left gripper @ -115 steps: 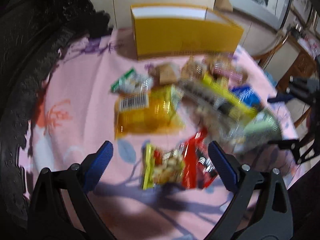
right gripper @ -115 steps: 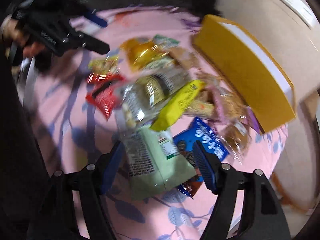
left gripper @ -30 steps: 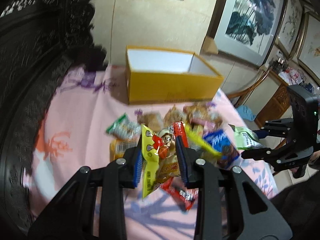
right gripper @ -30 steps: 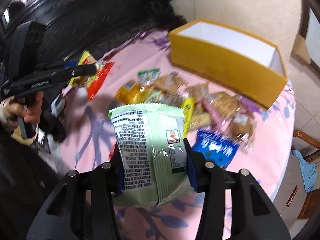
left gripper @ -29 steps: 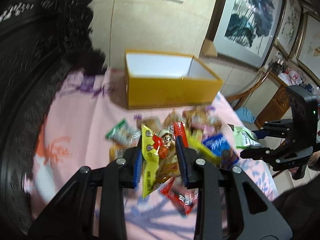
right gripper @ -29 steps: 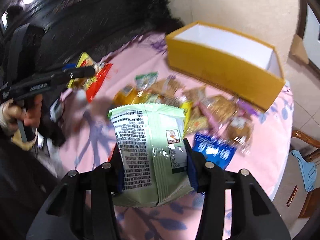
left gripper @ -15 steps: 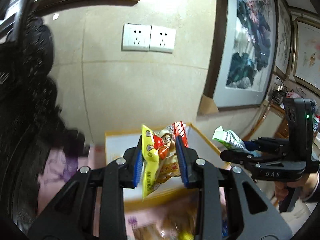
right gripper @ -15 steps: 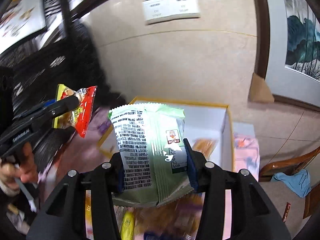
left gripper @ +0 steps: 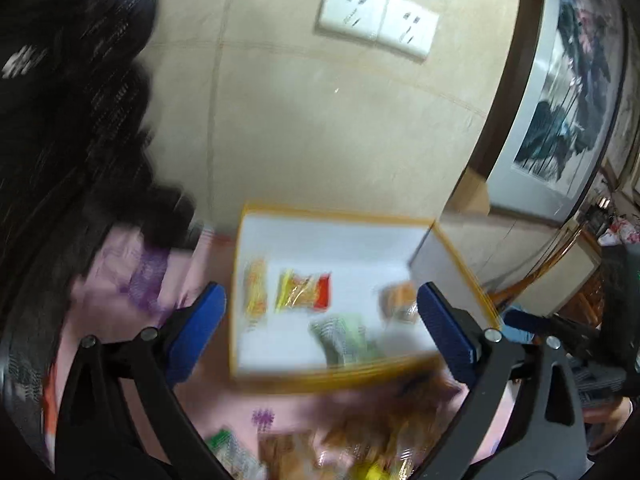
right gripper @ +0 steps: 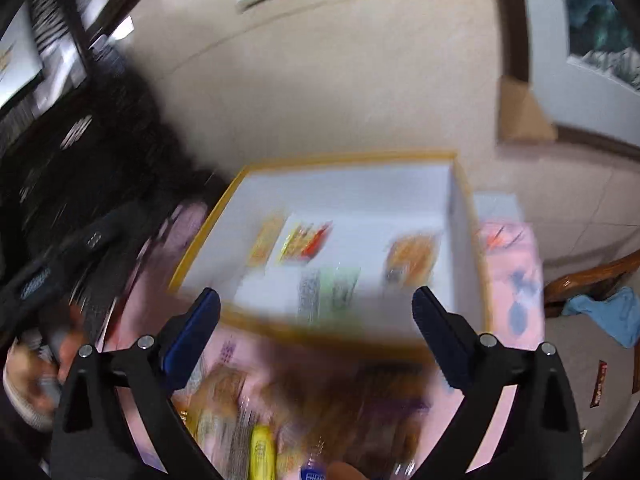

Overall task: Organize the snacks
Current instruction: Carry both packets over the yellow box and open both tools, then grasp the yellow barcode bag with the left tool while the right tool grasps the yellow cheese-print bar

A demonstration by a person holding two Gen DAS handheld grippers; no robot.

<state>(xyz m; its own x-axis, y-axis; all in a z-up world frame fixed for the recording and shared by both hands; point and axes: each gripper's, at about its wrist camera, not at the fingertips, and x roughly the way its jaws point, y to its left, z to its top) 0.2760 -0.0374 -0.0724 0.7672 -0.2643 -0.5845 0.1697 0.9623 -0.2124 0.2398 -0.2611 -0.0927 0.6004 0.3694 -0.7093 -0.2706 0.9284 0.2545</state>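
The snacks now lie partly inside the yellow box [left gripper: 456, 252], whose white floor holds a yellow-and-red packet [left gripper: 304, 291], a narrow yellow packet [left gripper: 256, 292] just to its left, a green packet [left gripper: 344, 340] nearer the front wall, and an orange-brown packet [left gripper: 398, 298] toward the right side. The right wrist view shows the same four: the yellow-and-red packet [right gripper: 305, 242], the narrow yellow packet [right gripper: 265, 245], the green packet [right gripper: 330, 288] and the orange-brown packet [right gripper: 412, 258], all apart from one another, all blurred. The box [right gripper: 348, 158] stands on a pink floral tablecloth [left gripper: 132, 280], close to the tiled wall.

In front of the box, a heap of loose snacks [right gripper: 256, 420] remains on the cloth, smeared by motion; a yellow stick-shaped pack [right gripper: 262, 454] can be made out among them.

The left gripper [left gripper: 322, 326] hovers above the box's near edge with its blue-padded jaws spread wide and nothing between them. The right gripper [right gripper: 316, 330] is likewise spread wide and holds nothing, over the front wall of the box.

On the wall above are white power sockets [left gripper: 374, 20] and a framed painting [left gripper: 560, 92].
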